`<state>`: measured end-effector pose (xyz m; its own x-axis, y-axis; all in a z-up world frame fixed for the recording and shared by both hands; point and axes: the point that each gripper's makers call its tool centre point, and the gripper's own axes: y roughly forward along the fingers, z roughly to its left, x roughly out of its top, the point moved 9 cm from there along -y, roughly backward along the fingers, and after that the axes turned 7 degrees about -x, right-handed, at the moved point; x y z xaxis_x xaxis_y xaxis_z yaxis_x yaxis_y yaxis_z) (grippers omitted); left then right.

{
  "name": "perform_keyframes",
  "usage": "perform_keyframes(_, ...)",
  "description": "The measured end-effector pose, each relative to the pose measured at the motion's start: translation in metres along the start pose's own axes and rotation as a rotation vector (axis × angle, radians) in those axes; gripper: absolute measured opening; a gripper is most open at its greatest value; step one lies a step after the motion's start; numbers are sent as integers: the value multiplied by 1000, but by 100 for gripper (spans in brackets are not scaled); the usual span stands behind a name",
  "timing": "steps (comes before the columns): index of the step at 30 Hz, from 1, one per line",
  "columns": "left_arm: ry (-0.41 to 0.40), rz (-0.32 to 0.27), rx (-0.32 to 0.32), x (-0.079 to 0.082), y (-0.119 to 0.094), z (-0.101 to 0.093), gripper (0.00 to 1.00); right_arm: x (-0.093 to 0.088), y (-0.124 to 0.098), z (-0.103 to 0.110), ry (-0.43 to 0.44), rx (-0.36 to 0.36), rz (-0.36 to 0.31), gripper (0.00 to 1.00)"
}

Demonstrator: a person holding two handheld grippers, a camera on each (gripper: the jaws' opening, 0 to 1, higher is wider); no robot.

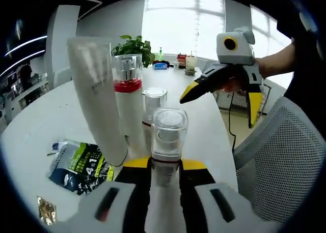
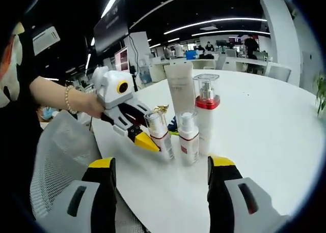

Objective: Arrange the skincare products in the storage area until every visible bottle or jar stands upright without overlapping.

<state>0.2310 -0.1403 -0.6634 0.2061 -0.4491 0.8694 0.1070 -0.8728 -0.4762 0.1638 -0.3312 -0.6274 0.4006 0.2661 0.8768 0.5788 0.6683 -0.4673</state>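
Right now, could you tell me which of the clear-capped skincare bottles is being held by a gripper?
The small white pump bottle with the clear cap, tilted between the left gripper's yellow-tipped jaws. The similar small bottle and the tall red-banded bottle stand free on the white table.

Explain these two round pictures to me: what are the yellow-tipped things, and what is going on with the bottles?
A person holds a hand tool with a two-fingered claw in each hand; a camera rides on each. In the left gripper view, the left claw is shut on a small pump bottle, with the right claw hovering open. The right gripper view looks across the white table at the left claw gripping that bottle. Beside it stand a second small bottle, a tall red-collared bottle and a white tube. A printed packet lies flat.
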Motion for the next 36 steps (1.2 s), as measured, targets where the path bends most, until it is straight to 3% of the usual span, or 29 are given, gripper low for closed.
perform_keyframes(14, 16, -5, -20, 9, 11, 20, 14, -3, -1, -3, 18, -16, 7, 72)
perform_keyframes(36, -10, -5, -40, 11, 9, 18, 19, -3, -3, 0, 28, -23, 9, 72)
